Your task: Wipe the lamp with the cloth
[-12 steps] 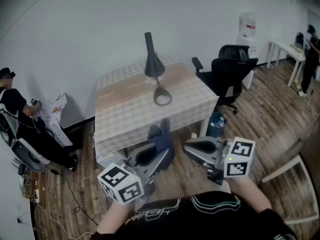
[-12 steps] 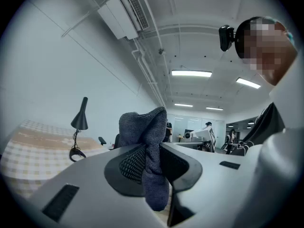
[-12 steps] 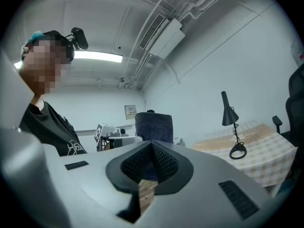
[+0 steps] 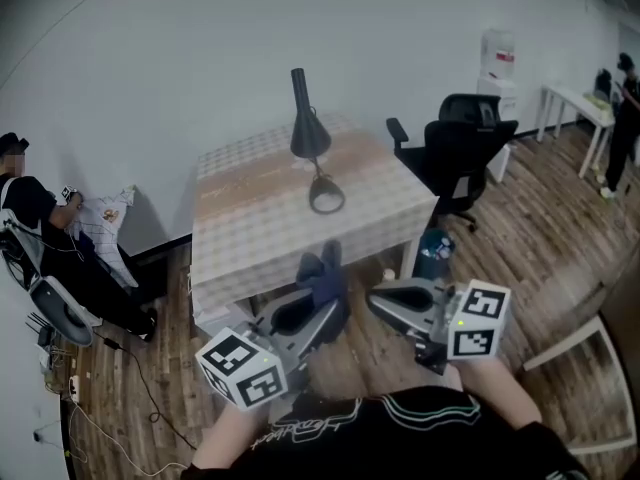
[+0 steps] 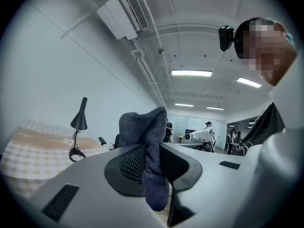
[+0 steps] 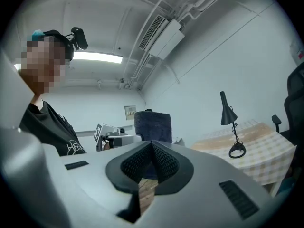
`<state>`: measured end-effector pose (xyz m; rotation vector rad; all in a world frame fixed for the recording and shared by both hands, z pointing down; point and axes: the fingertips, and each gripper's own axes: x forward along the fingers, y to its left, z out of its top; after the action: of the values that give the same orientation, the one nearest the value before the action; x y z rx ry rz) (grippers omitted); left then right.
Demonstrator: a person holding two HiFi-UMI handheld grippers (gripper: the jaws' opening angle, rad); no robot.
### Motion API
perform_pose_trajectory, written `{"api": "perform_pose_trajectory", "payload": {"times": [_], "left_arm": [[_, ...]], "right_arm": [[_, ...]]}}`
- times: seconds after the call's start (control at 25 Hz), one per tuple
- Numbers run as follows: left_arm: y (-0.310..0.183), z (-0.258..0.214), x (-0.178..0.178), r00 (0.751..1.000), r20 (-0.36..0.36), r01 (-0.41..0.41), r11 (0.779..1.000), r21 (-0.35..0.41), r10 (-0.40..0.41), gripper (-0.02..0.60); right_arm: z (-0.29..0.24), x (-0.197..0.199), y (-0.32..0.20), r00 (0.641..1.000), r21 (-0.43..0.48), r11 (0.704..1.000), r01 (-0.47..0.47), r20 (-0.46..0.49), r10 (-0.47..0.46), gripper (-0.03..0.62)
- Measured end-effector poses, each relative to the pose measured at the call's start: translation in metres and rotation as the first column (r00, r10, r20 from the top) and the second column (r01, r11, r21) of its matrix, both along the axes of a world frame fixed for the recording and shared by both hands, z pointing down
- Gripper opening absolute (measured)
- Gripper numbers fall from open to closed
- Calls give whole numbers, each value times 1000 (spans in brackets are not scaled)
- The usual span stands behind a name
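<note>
A black desk lamp point(image 4: 309, 128) with a ring base point(image 4: 326, 196) stands on the checked table point(image 4: 250, 228), ahead of both grippers. My left gripper point(image 4: 325, 303) is held below the table's near edge, shut on a dark blue cloth point(image 4: 322, 271) that sticks up out of its jaws. In the left gripper view the cloth point(image 5: 145, 141) is pinched in the left gripper point(image 5: 151, 163), and the lamp point(image 5: 79, 120) shows far off to the left. My right gripper point(image 4: 376, 299) is shut with nothing in it. The right gripper view shows that gripper point(image 6: 152, 147) with jaws touching, the cloth point(image 6: 152, 126) beyond them and the lamp point(image 6: 229, 118) at the right.
A black office chair point(image 4: 458, 148) stands right of the table, with a small bin point(image 4: 433, 248) by the table leg. A person point(image 4: 40, 228) sits on the floor by the wall at the left. A white chair point(image 4: 590, 358) is at my right.
</note>
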<state>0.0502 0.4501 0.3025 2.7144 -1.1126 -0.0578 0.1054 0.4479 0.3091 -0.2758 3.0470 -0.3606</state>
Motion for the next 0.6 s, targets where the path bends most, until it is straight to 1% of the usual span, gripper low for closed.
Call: {"api": "perform_pose_trajectory", "payload": {"times": [0.12, 0.24, 0.32, 0.44, 0.6], "left_arm": [[-7, 8, -4, 1000, -10, 9, 1000, -15, -10, 72], [-20, 17, -9, 999, -31, 12, 999, -34, -13, 72], [-32, 27, -11, 999, -42, 0, 998, -56, -2, 72], [-53, 45, -11, 999, -46, -23, 996, -90, 19, 72], [-82, 58, -17, 997, -47, -60, 994, -97, 55, 72]], "right_arm": [[6, 1, -8, 1000, -16, 1000, 4, 16, -4, 11], [22, -1, -20, 1000, -47, 999, 3, 10, -3, 11], [33, -2, -32, 1000, -75, 997, -10, 2, 11, 11], [42, -2, -51, 999, -88, 995, -38, 11, 39, 11], [55, -8, -81, 997, -112, 991, -77, 12, 78, 11]]}}
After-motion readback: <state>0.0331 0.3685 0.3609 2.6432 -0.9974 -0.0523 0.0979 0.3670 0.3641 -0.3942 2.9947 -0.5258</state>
